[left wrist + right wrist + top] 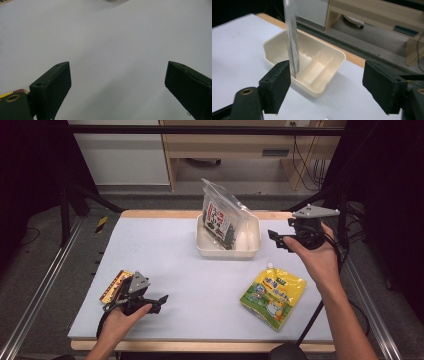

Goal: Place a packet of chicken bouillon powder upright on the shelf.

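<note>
While both tools [272, 237] [162, 300] gape empty, bare mat [200, 285] lies between pouch [272, 295] and tray [252, 251].

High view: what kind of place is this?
Likely a lab data-collection rig: a padded table on a metal frame, a person's handheld right gripper and left gripper, staged snack packs and a white tray.

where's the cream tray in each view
high view: the cream tray sits at the far centre of the table, with the clear snack bag standing in its left part.
left gripper view: a sliver of its rim at the top edge.
right gripper view: centre, ahead of the open claw, dividers visible.
shared landmark: the grey table mat.
</note>
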Motion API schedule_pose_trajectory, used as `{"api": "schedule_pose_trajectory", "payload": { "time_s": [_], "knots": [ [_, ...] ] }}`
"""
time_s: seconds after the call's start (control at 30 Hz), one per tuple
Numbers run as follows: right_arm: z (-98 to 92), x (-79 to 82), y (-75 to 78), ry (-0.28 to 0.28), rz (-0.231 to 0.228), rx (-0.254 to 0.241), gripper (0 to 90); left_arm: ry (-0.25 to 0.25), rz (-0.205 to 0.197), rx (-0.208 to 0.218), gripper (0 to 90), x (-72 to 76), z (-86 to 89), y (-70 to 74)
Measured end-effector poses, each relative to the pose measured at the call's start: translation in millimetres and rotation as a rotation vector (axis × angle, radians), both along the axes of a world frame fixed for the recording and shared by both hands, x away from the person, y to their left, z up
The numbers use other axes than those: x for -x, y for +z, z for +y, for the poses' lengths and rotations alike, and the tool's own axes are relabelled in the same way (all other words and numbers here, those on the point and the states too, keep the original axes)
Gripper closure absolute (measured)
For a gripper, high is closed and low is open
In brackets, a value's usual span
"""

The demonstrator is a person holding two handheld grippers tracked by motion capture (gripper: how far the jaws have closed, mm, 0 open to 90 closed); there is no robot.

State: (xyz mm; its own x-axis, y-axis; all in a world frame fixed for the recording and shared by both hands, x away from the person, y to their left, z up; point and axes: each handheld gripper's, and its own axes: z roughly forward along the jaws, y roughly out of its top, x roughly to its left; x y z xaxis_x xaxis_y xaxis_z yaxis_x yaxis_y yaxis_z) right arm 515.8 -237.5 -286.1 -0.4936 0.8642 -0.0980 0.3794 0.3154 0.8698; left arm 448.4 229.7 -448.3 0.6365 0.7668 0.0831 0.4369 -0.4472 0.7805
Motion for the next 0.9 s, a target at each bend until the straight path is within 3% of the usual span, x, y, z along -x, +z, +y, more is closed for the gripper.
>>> {"api": "schedule_pose_trajectory", "payload": {
  "time_s": [0.03, 0.07, 0.13, 0.23, 0.43, 0.77, 0.9],
  "knots": [
    [0.0, 0.0, 0.0, 0.0, 0.0, 0.0, 24.1, 0.0, 0.0, 0.0, 6.7, 0.0, 0.0, 0.0],
    [-5.4, 7.0, -12.1, -0.035, 0.012, 0.021, 29.4, -0.002, -0.005, -0.002, 6.7, 0.5, -0.3, 0.8],
    [-9.1, 11.8, -21.5, -0.057, 0.023, 0.054, 29.5, -0.009, -0.006, 0.0, 6.7, 1.4, -0.8, 1.7],
    [-14.5, 17.6, -31.0, -0.08, 0.05, 0.04, 31.7, -0.009, -0.009, 0.006, 6.7, 1.1, 0.6, 3.5],
    [-34.3, 32.9, -70.9, -0.131, 0.12, 0.063, 38.4, 0.0, -0.01, 0.011, 6.7, 0.1, 3.9, 4.2],
    [-57.7, 39.9, -129.3, -0.19, 0.213, 0.038, 45.3, 0.0, -0.004, 0.009, 6.7, 0.2, 2.6, 2.3],
    [-68.5, 40.3, -147.2, -0.214, 0.223, 0.027, 44.6, 0.001, -0.002, 0.007, 6.7, -0.1, 2.4, 1.6]
  ]
}}
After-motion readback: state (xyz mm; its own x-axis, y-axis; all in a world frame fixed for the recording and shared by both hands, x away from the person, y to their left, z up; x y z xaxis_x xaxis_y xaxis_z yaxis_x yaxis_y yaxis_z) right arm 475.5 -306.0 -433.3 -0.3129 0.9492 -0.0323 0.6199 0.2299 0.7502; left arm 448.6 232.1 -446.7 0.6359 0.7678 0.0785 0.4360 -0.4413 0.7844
